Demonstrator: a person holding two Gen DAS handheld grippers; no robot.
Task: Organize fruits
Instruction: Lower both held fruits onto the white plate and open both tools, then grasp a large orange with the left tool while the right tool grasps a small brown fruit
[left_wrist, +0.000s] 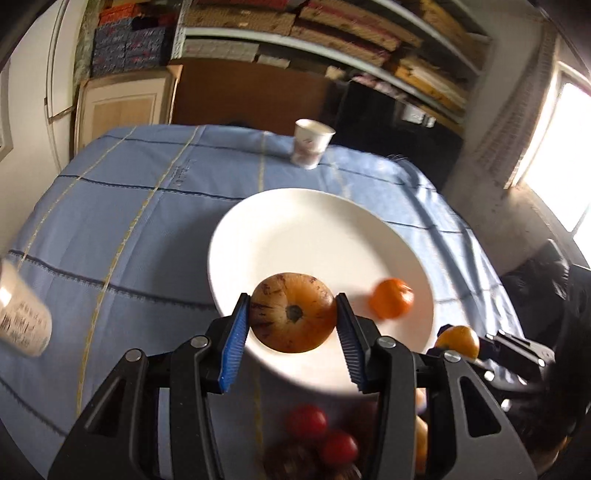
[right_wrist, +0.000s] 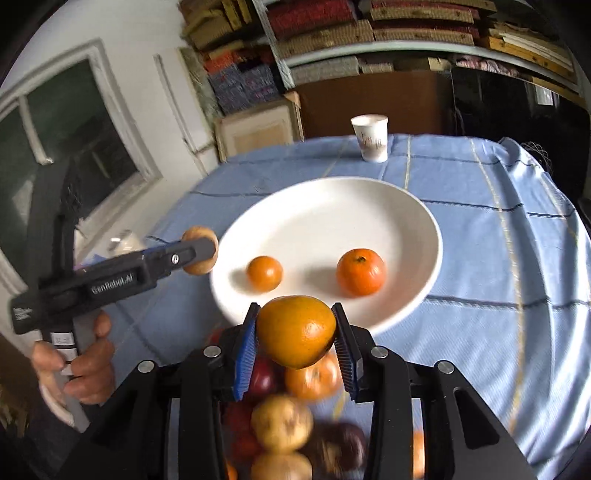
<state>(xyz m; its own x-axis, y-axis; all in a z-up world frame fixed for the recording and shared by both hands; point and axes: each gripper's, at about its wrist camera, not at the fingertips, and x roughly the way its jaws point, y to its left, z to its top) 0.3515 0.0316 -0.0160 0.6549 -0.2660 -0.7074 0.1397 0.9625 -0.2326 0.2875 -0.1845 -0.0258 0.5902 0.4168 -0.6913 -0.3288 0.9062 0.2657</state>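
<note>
The left gripper (left_wrist: 293, 319) fingers clamp a brown russet fruit (left_wrist: 293, 312); the right gripper (right_wrist: 295, 332) fingers clamp an orange-yellow fruit (right_wrist: 296, 330), both squarely between pads above the white plate (right_wrist: 369, 199).

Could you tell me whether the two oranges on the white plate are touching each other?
Apart. The right wrist view shows the small orange and the big orange with bare white plate between them.

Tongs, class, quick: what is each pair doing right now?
Left tongs: closed on a brownish round fruit.
Right tongs: closed on a yellow-orange fruit.
</note>
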